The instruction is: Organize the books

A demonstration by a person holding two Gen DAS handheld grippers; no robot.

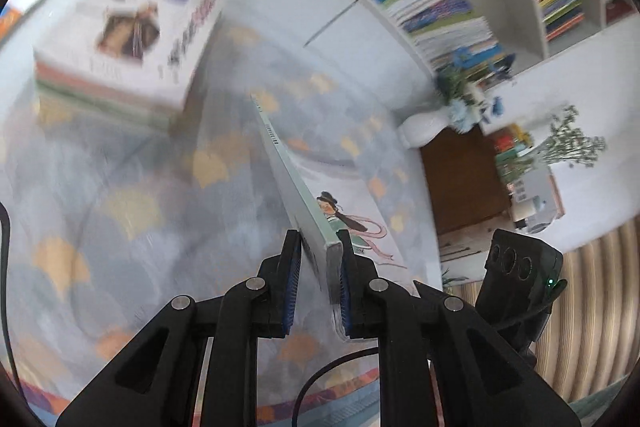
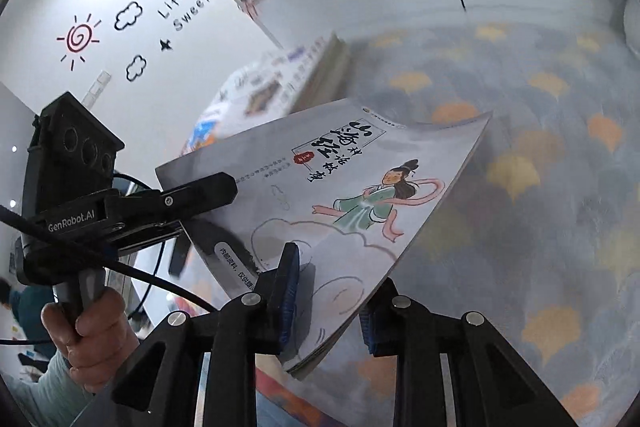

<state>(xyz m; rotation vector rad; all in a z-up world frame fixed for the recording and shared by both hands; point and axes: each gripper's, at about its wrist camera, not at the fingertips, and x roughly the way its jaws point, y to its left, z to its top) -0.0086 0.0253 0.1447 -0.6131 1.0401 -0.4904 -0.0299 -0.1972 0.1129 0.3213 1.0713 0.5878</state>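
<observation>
Right gripper (image 2: 326, 297): pinching illustrated book (image 2: 340, 195) by its lower corner. Left gripper (image 1: 320, 283): clamped on the spine end, book aloft. Book stack (image 1: 124, 43) at ten o'clock on patterned cloth (image 1: 120, 187).

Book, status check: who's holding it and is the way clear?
Both grippers, left and right, shut on book. Book off the rug. Stack off to one side, apart. Nothing blocking.

Black left gripper (image 2: 208, 193), blue-padded, "GenRobot.AI" lettering, black cable, perhaps a pale sleeve (image 2: 36, 391).
</observation>
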